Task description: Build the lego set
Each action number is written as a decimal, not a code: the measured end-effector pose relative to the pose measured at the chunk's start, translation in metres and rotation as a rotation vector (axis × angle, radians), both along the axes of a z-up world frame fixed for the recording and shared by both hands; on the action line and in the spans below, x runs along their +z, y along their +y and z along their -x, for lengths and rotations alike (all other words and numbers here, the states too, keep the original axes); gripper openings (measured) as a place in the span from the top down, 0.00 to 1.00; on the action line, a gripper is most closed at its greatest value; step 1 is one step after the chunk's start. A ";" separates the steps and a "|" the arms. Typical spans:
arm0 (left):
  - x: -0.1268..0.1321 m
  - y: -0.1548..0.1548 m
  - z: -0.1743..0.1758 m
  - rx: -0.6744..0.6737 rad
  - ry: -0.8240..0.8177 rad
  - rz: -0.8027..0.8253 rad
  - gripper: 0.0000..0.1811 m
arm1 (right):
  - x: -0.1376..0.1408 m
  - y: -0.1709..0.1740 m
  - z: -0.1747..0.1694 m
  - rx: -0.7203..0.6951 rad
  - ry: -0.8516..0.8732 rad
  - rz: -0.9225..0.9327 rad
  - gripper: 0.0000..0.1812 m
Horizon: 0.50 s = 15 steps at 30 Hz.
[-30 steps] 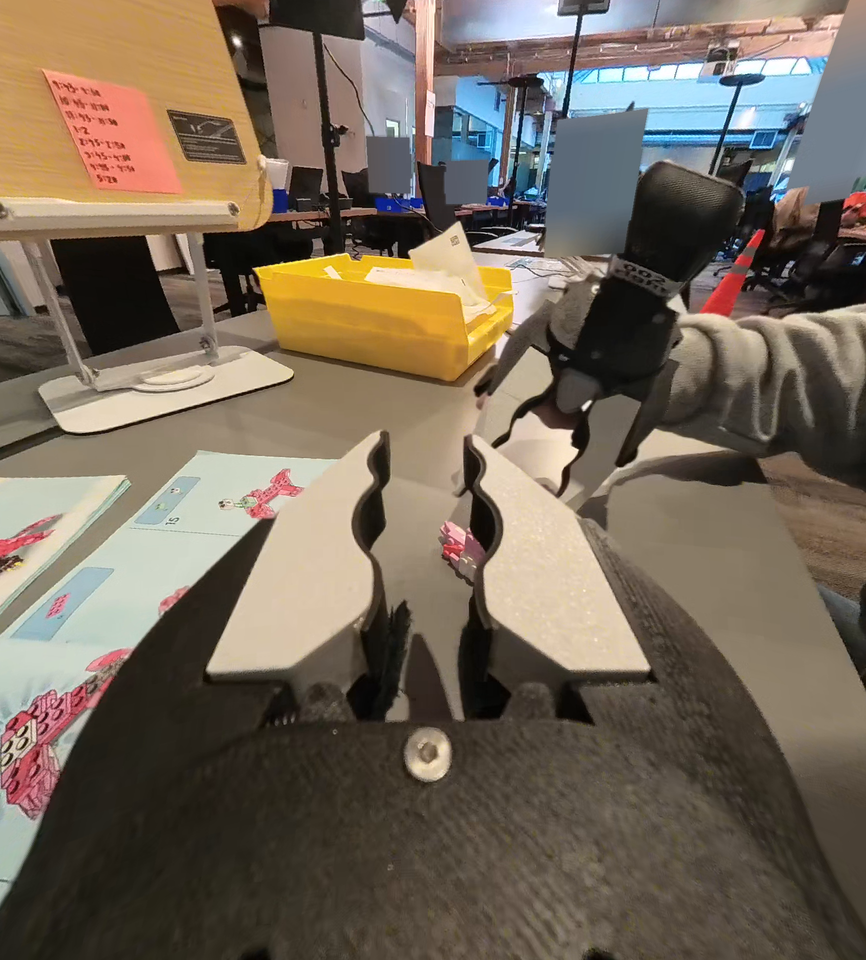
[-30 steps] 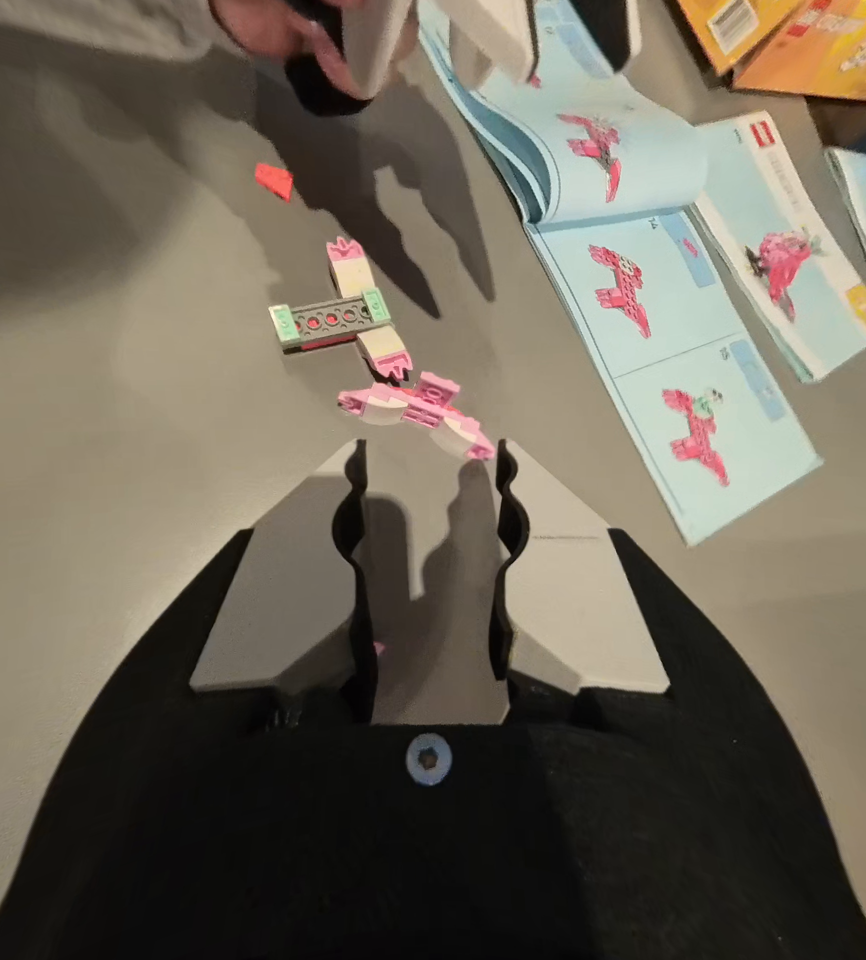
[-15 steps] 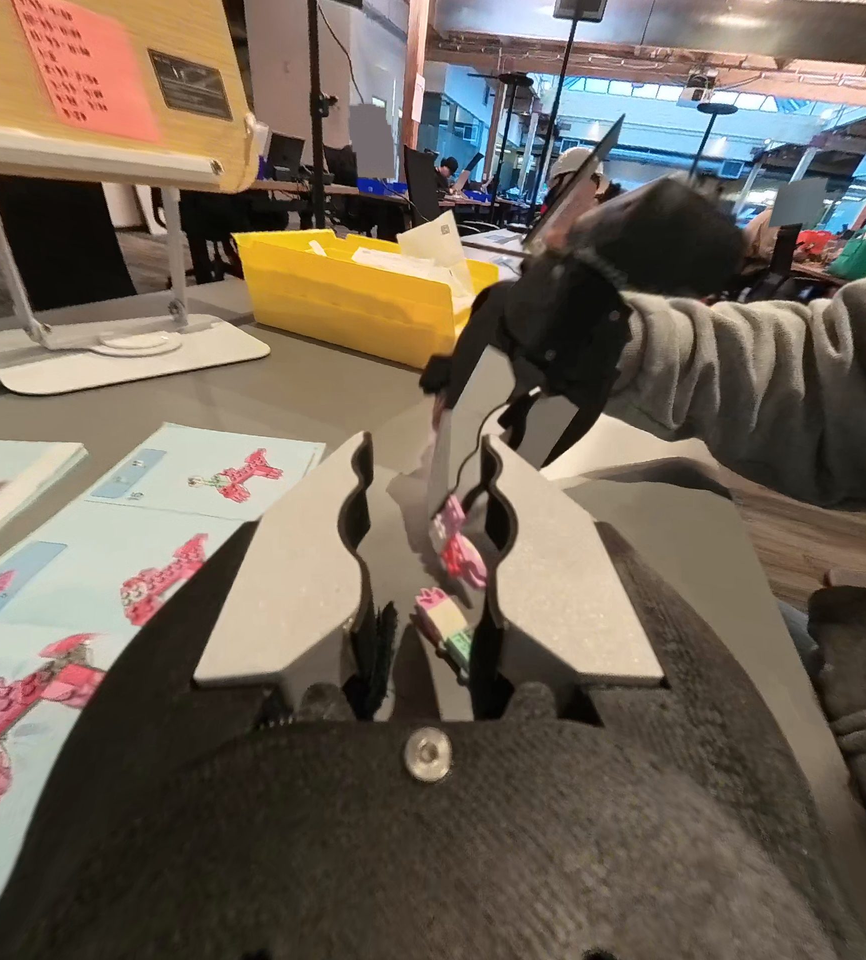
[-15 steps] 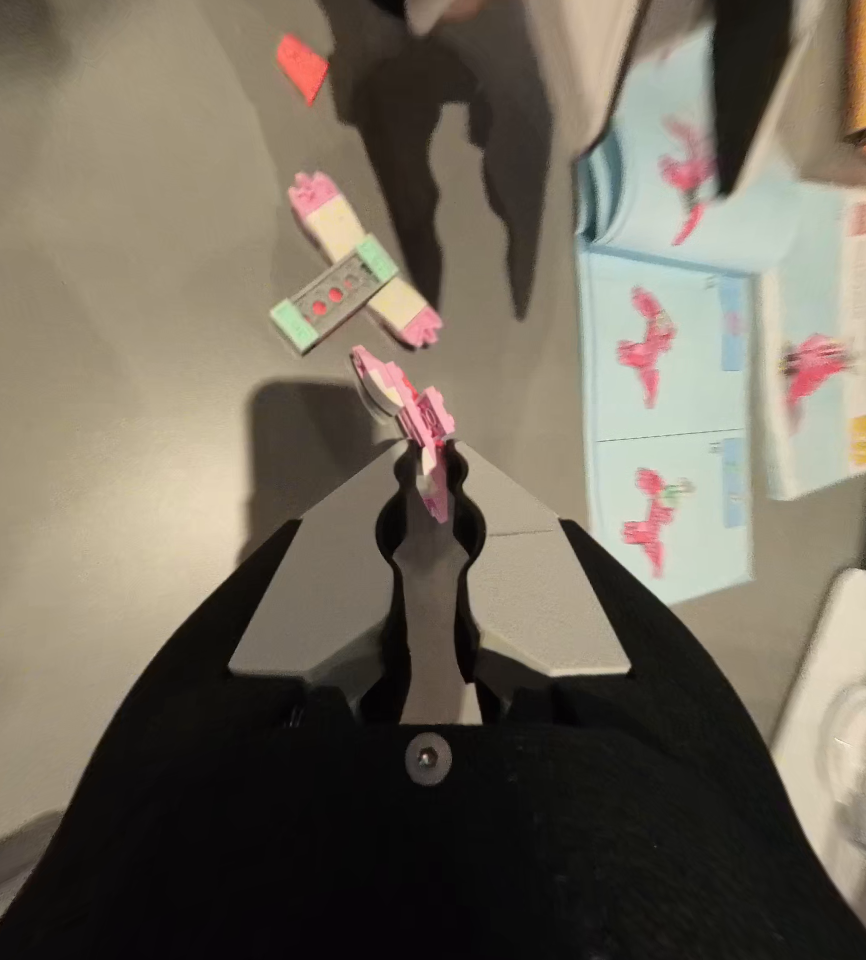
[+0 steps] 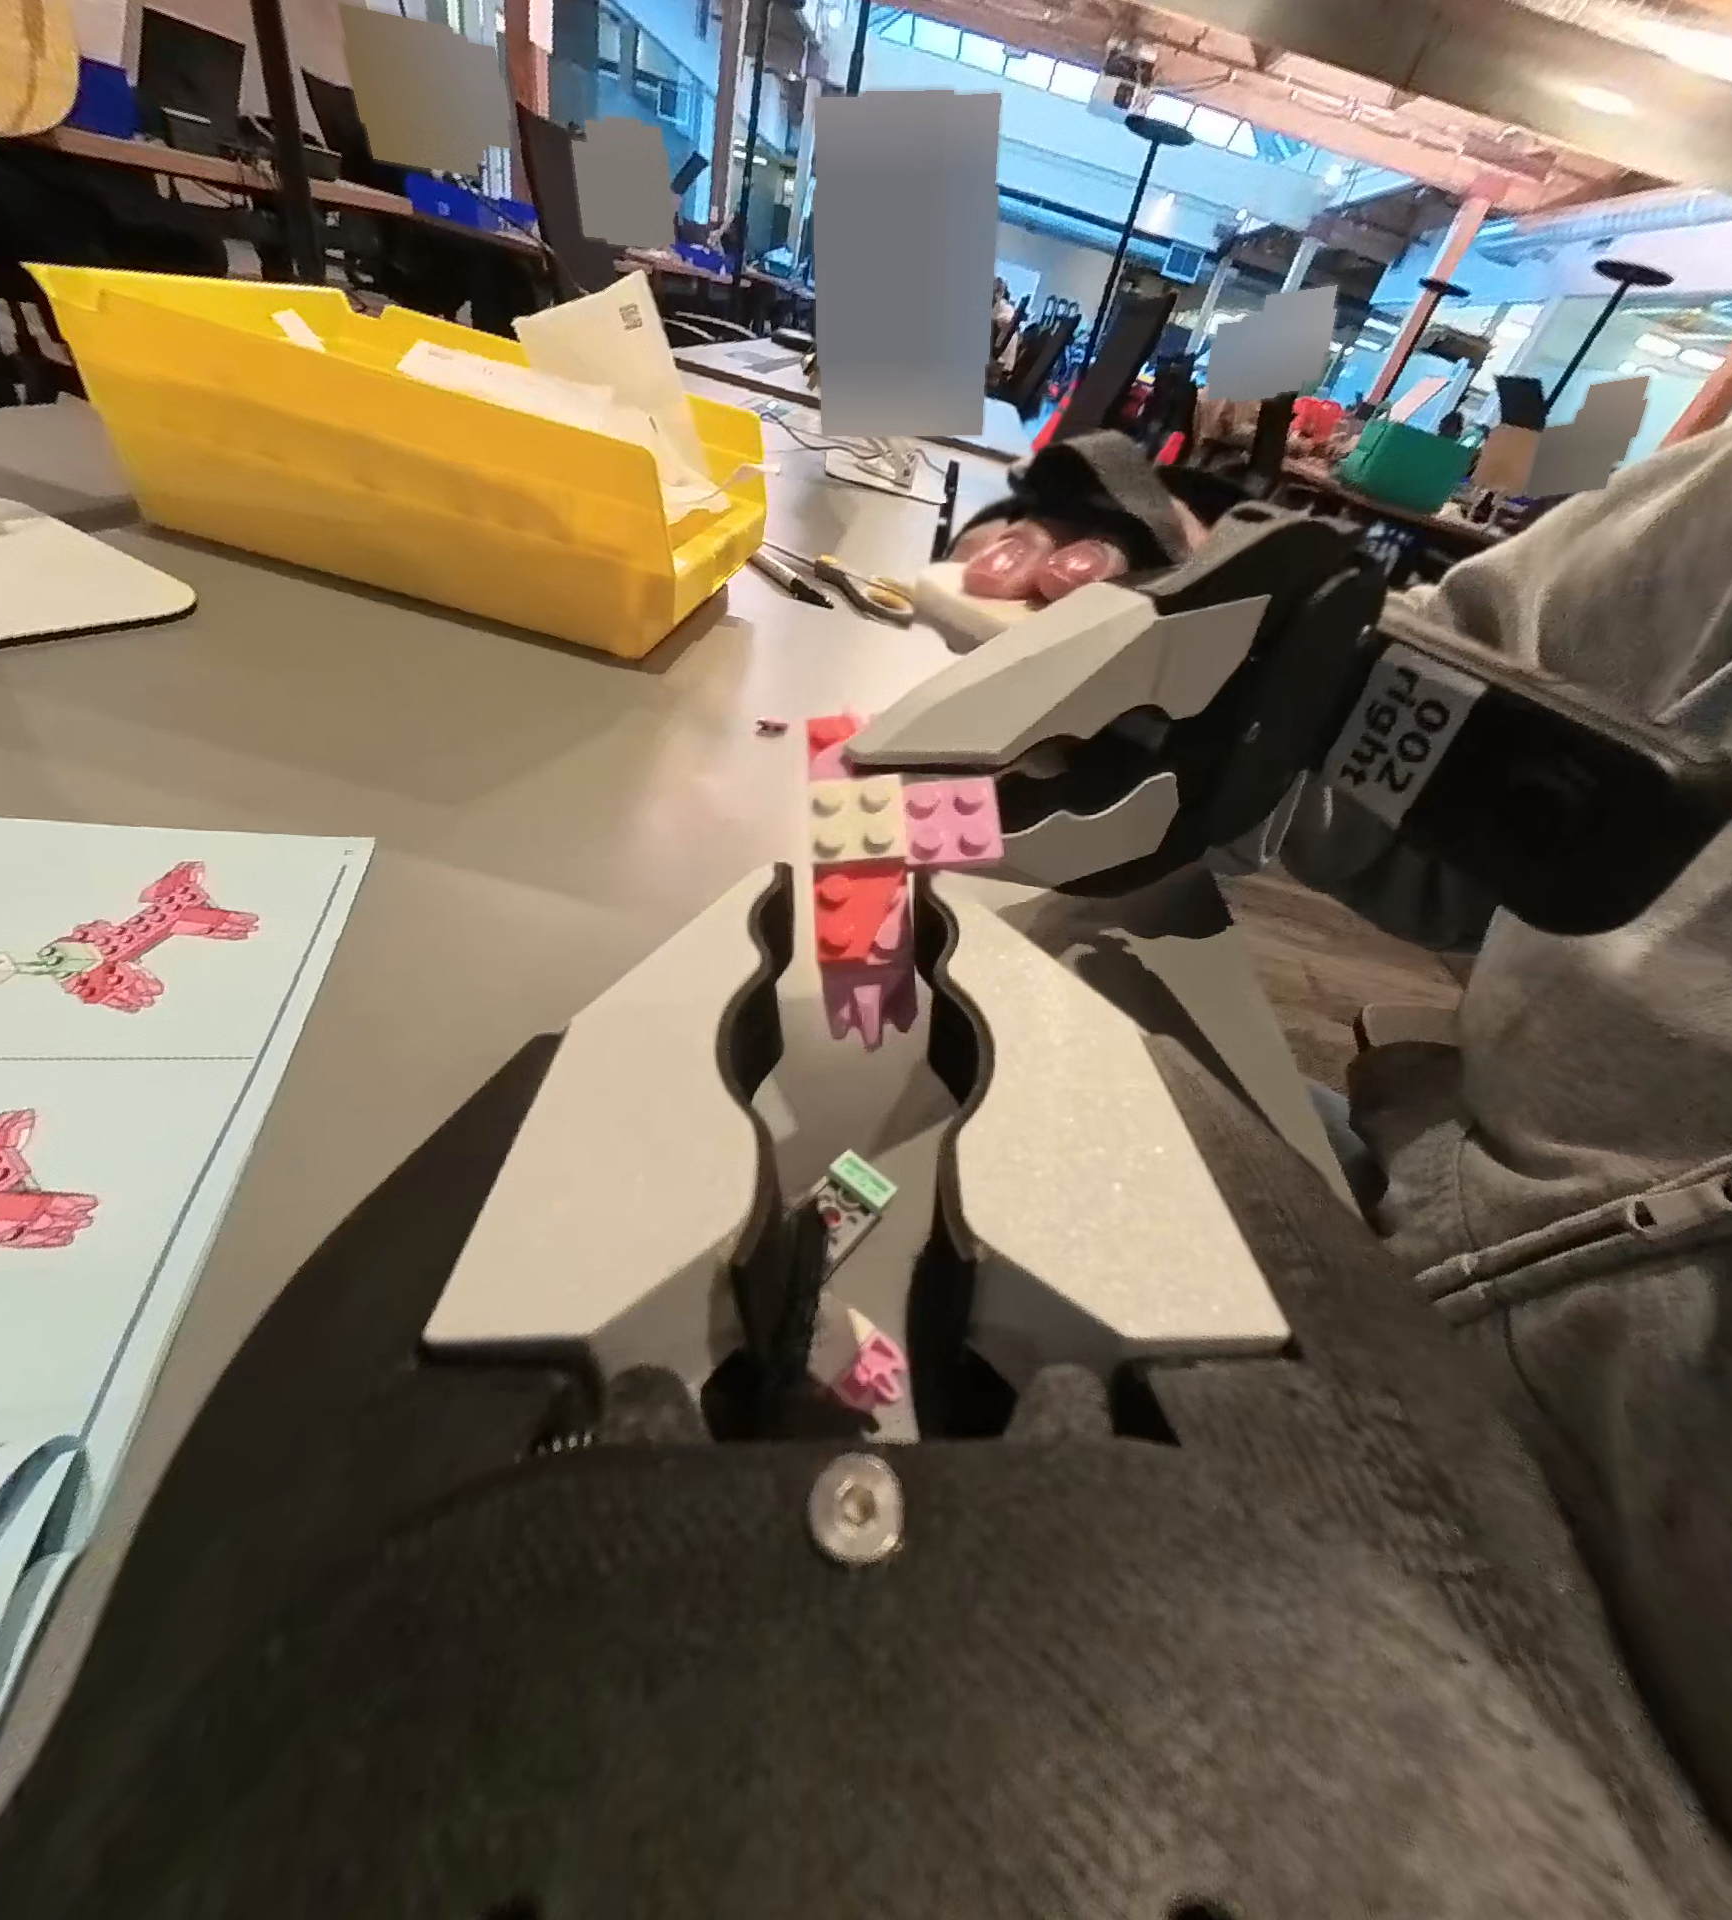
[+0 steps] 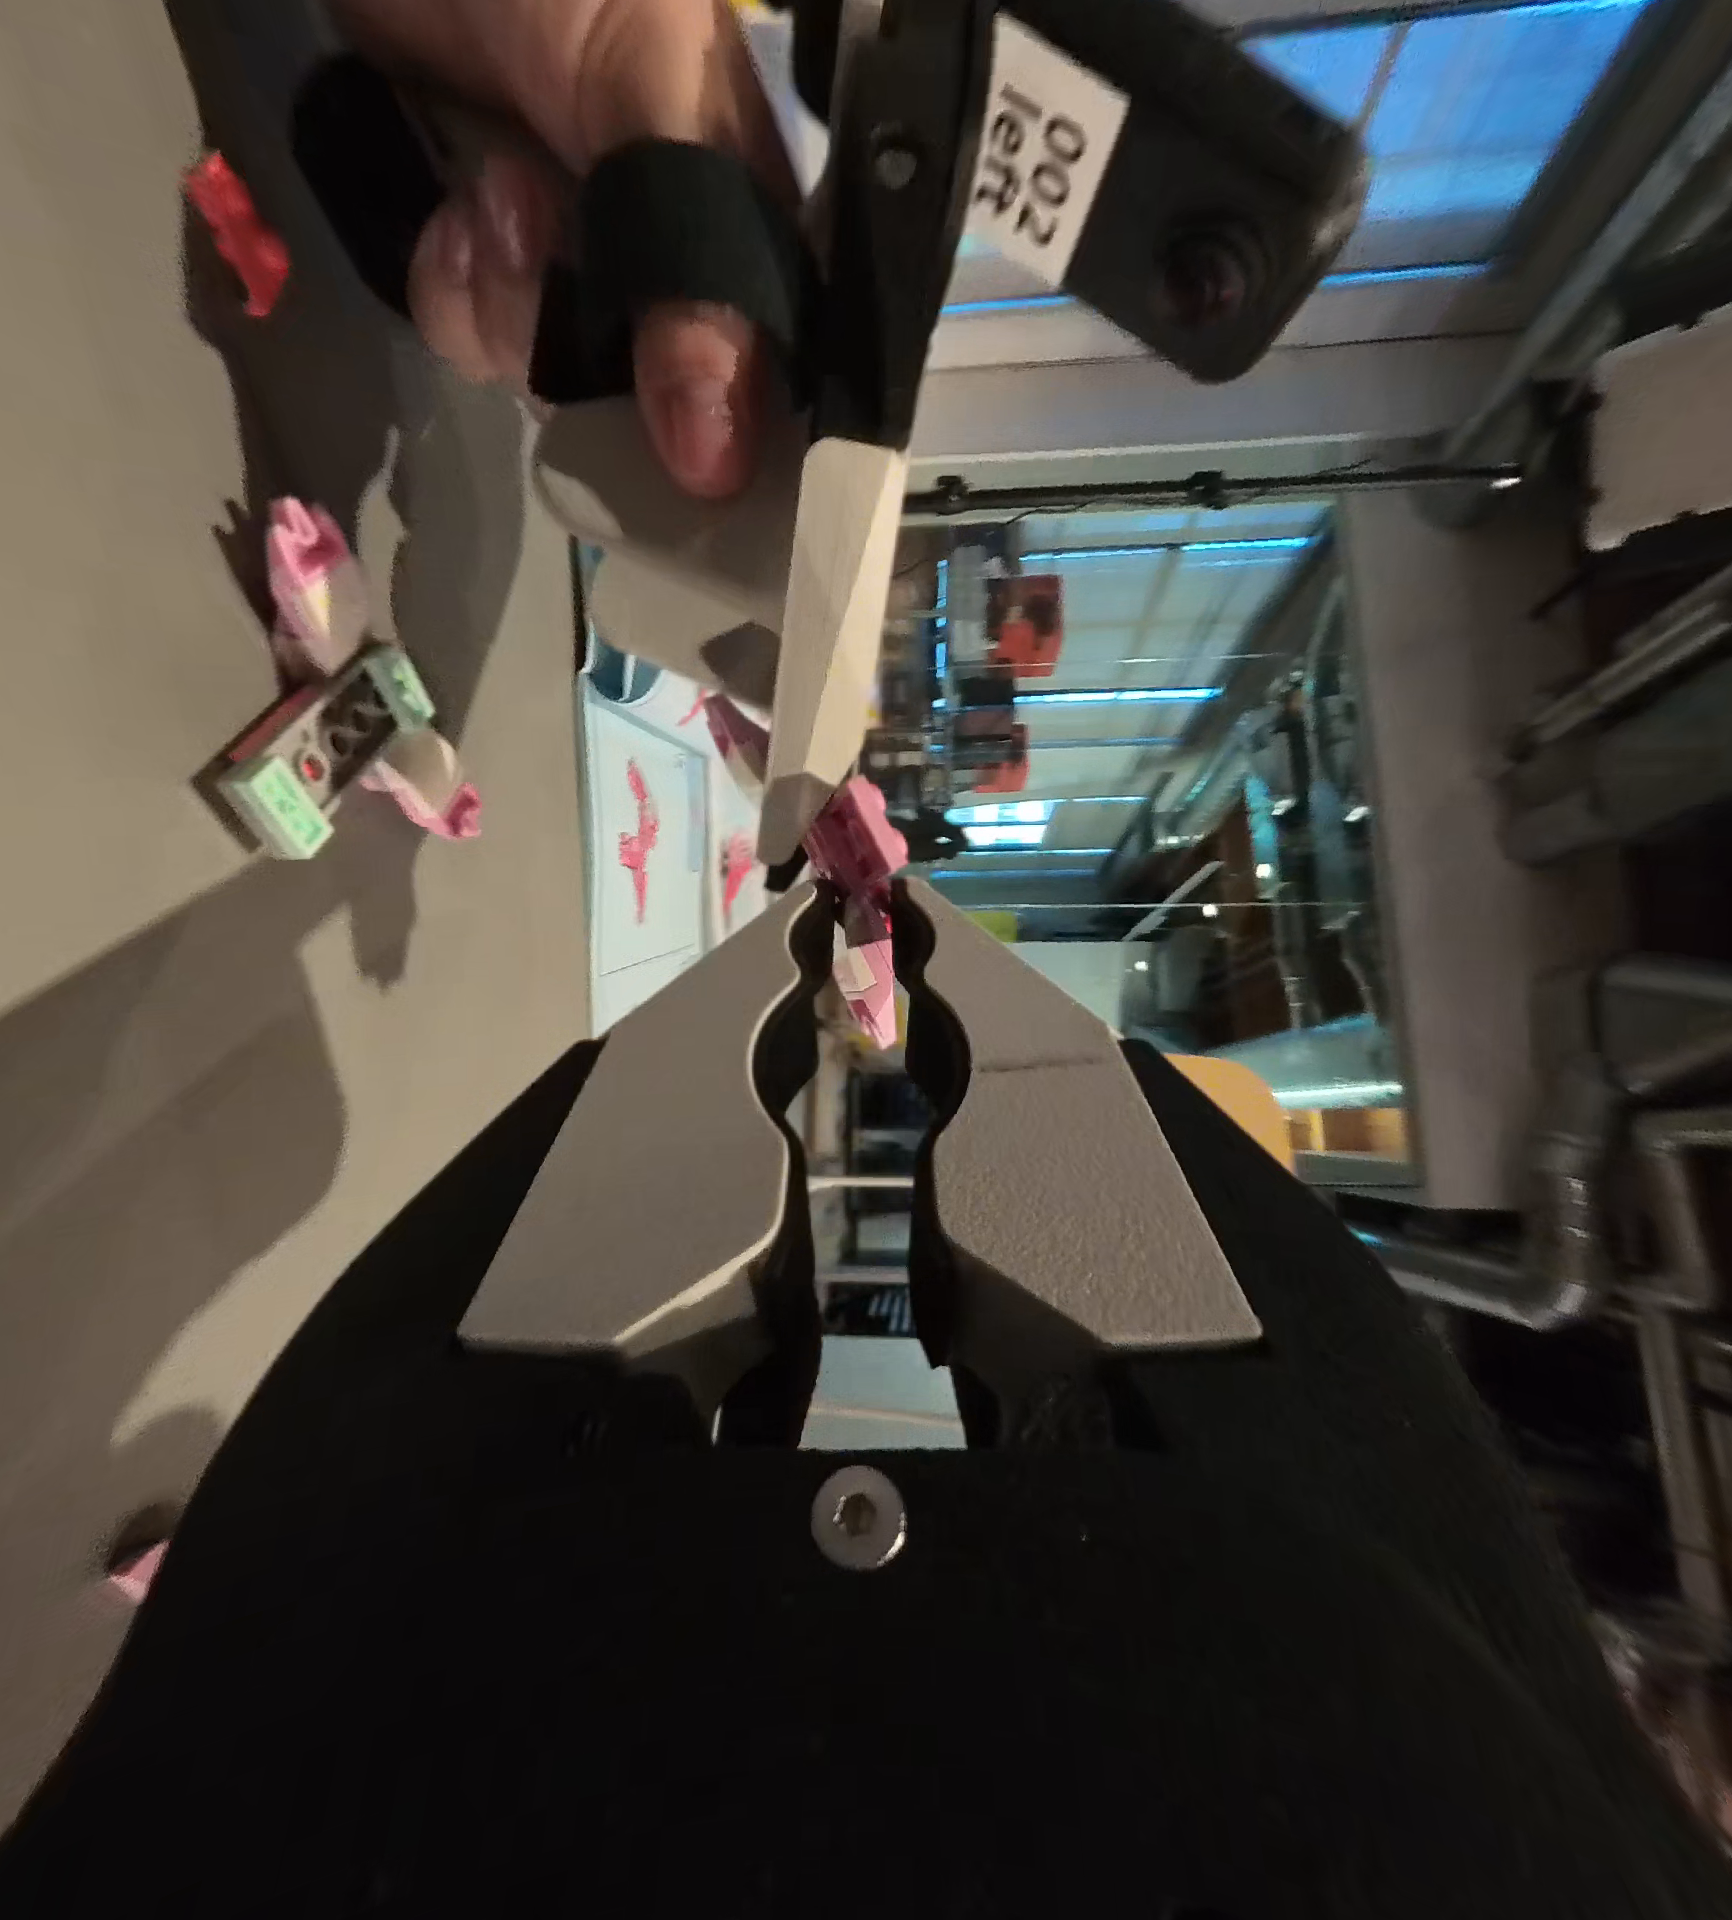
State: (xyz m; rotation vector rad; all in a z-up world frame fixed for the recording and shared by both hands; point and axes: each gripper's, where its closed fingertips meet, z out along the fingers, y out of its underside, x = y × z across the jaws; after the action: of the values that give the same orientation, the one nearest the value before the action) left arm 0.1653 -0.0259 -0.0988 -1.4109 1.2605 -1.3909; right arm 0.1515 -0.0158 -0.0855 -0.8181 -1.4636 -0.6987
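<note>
A small pink, red and cream lego assembly [image 5: 857, 862] is held in the air between both grippers. My right gripper [image 6: 862, 894] is shut on it; in the left wrist view it [image 5: 929, 800] comes in from the right and clamps the upper studded part. My left gripper [image 5: 854, 888] has its tips closed around the assembly's lower red and pink end. In the right wrist view a left gripper finger [image 6: 826, 665] touches the pink assembly [image 6: 857, 842]. A second assembly with a grey plate and green ends [image 6: 322, 748] lies on the grey table [image 6: 62, 935], also seen between my left fingers [image 5: 854, 1205].
An open instruction booklet [image 5: 114, 987] lies at the left. A yellow bin [image 5: 405, 488] with papers stands at the back. Scissors and a pen [image 5: 857, 590] lie beside it. A loose red piece [image 6: 238, 244] and a pink piece [image 6: 140, 1579] lie on the table.
My right gripper has picked the pink assembly off the table and turned it sideways up to my left gripper. My left gripper has narrowed around its lower end.
</note>
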 end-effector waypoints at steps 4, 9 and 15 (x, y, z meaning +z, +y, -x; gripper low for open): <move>-0.002 -0.003 0.001 -0.004 0.005 -0.040 0.91 | 0.000 -0.008 0.002 0.046 0.016 0.004 0.93; -0.025 0.000 0.002 0.056 0.164 -0.260 0.91 | -0.020 -0.016 -0.011 0.103 0.210 0.598 0.76; -0.049 -0.007 0.000 0.045 0.316 -0.539 0.90 | -0.036 -0.023 -0.016 -0.026 0.303 1.144 0.92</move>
State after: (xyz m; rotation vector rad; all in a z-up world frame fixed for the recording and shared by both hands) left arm 0.1655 -0.0329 -0.1475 -1.2876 1.6409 -0.7260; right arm 0.1675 -0.0387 -0.1217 -1.7084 -1.5100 0.3382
